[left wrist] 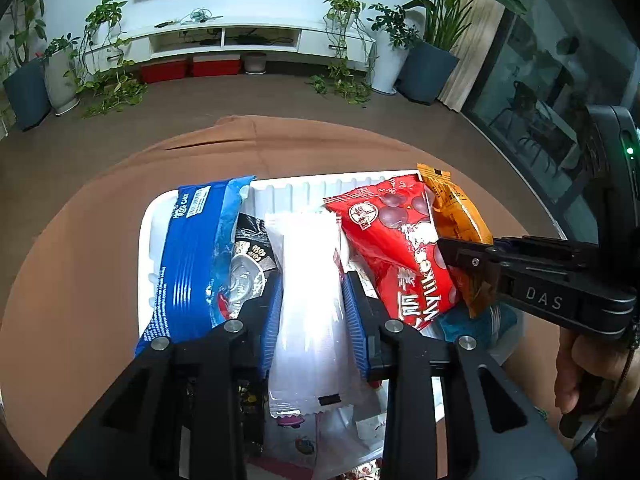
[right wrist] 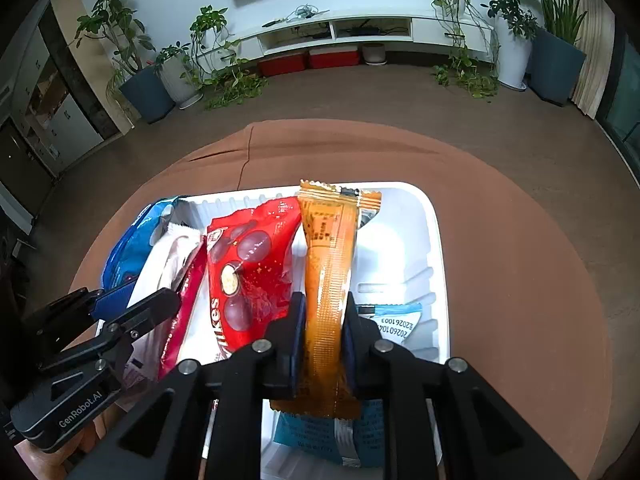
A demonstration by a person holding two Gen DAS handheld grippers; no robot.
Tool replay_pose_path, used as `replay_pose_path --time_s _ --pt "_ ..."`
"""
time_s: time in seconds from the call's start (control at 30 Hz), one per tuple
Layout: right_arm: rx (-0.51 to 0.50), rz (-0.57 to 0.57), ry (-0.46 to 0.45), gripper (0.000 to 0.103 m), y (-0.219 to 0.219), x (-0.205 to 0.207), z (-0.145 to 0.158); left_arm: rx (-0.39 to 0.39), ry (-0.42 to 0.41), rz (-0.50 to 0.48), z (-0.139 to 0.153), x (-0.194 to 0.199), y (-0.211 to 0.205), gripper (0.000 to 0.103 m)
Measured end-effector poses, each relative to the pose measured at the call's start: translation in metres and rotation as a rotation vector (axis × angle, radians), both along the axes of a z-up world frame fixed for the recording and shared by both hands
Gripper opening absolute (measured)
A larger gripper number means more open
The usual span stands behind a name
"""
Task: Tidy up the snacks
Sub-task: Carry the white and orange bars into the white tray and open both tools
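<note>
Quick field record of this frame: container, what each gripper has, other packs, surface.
container: white plastic tray, on a brown tablecloth
left gripper: shut on a long white translucent snack packet, over the tray
right gripper: shut on a long orange snack sachet, over the tray
other packs in tray: red chocolate-ball bag; blue roll-cake wrapper; black snack pack, partly covered
tray's right side: mostly bare in the right wrist view
</note>
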State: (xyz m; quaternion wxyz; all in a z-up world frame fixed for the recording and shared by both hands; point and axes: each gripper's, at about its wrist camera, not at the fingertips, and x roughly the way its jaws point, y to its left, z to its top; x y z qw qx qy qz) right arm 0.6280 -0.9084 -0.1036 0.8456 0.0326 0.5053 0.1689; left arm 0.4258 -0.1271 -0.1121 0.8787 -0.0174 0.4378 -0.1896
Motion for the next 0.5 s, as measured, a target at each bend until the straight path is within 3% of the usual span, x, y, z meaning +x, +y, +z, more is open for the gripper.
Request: replay_pose_path --time_s 0.13,0.27,0.5 --pt "0.001 0.001 -0.004 0.02 -0.001 -0.001 0.0 0.002 -0.006 0.011 -0.001 -0.004 0.003 0.031" --pt "0.0 0.003 -0.006 0.024 -0.002 -0.004 0.002 -0.005 -0.021 0.012 0.006 -0.009 0.006 0.045" --pt "0.001 -0.007 -0.019 0.035 -0.007 -0.011 0.008 -0.007 -0.045 0.004 0.017 -0.028 0.006 0.06"
